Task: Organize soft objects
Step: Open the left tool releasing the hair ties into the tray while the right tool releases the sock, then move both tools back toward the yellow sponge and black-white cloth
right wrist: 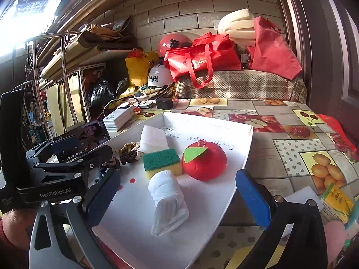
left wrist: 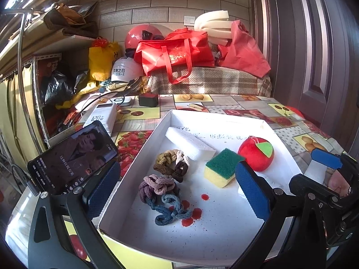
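A white shallow box [left wrist: 224, 242] [right wrist: 240, 148] lies on the table. It holds a white foam block [left wrist: 190, 143] [right wrist: 153, 137], a green-and-yellow sponge [left wrist: 222, 168] [right wrist: 162, 162], a red plush apple [left wrist: 257, 154] [right wrist: 204, 160], a brown braided tie [left wrist: 171, 164] [right wrist: 129, 150] and a purple-blue braided tie [left wrist: 162, 198]. A rolled white cloth [right wrist: 167, 204] lies in the box between the fingers of my right gripper [right wrist: 178, 195], which is open. My left gripper [left wrist: 177, 190] is open above the ties.
A phone [left wrist: 74, 159] leans at the box's left. A power bank [left wrist: 102, 117] and a black charger [left wrist: 148, 99] lie behind. Red bags [left wrist: 177, 51], helmets and foam are piled at the back. Snack packets [right wrist: 336, 204] lie at the right on the fruit-print tablecloth [right wrist: 291, 148].
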### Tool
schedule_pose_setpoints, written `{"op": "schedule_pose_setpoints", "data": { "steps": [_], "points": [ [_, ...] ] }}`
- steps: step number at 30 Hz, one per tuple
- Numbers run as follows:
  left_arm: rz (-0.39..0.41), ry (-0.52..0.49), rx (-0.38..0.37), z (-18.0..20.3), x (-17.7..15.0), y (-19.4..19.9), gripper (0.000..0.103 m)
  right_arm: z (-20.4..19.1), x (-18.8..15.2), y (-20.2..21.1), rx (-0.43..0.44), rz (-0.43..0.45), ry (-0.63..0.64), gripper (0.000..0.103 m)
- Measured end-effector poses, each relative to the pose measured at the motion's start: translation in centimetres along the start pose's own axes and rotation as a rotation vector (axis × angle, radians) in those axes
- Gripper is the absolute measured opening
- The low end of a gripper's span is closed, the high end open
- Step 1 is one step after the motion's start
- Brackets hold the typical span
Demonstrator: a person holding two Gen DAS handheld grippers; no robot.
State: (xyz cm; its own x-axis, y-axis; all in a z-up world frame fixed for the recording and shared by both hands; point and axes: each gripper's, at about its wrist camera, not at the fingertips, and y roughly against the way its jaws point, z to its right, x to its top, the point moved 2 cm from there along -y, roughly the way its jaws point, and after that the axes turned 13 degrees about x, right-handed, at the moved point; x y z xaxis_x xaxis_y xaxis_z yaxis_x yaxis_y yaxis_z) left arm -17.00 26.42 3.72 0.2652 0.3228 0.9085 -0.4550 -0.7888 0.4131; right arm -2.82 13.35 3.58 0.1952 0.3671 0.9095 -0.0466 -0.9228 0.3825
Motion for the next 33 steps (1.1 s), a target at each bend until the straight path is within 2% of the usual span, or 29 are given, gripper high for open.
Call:
{"op": "schedule_pose_setpoints", "data": {
  "steps": [6,11,16,18,22,25,28,30,33],
  "points": [
    [0.026,0.021,0.006,-0.3,0.0,0.5,0.103,-0.5,0.0,0.7,0.007,0.044,0.030,0.103],
    [0.083,0.006,-0.008,-0.1,0.0,1.6,0.103,-1.3,-0.3,1.7,-0.009,0.060,0.075,0.103],
    [0.133,-0.025,-0.002,0.5,-0.1,2.6,0.103,-0.4,-0.7,3.2,0.004,0.065,0.045,0.103],
    [0.133,-0.027,-0.023,0.6,-0.1,2.8,0.103,0.4,-1.0,4.2,-0.007,0.073,0.026,0.103],
    [0.132,-0.044,-0.087,1.5,-0.4,3.6,0.103,2.3,-1.8,7.1,-0.079,0.081,0.032,0.103],
    [0.117,-0.082,-0.181,3.5,-0.9,4.6,0.103,4.1,-2.5,9.7,-0.152,0.065,0.054,0.103],
    [0.099,-0.145,-0.296,6.5,-1.4,6.0,0.103,6.7,-3.1,12.2,-0.241,0.029,0.038,0.103],
    [0.077,-0.190,-0.368,8.8,-1.8,7.0,0.103,9.0,-3.6,14.1,-0.280,0.010,-0.017,0.103],
    [0.040,-0.284,-0.442,12.7,-2.7,8.3,0.103,11.7,-4.2,16.8,-0.350,0.005,-0.070,0.103]
  ]
}}
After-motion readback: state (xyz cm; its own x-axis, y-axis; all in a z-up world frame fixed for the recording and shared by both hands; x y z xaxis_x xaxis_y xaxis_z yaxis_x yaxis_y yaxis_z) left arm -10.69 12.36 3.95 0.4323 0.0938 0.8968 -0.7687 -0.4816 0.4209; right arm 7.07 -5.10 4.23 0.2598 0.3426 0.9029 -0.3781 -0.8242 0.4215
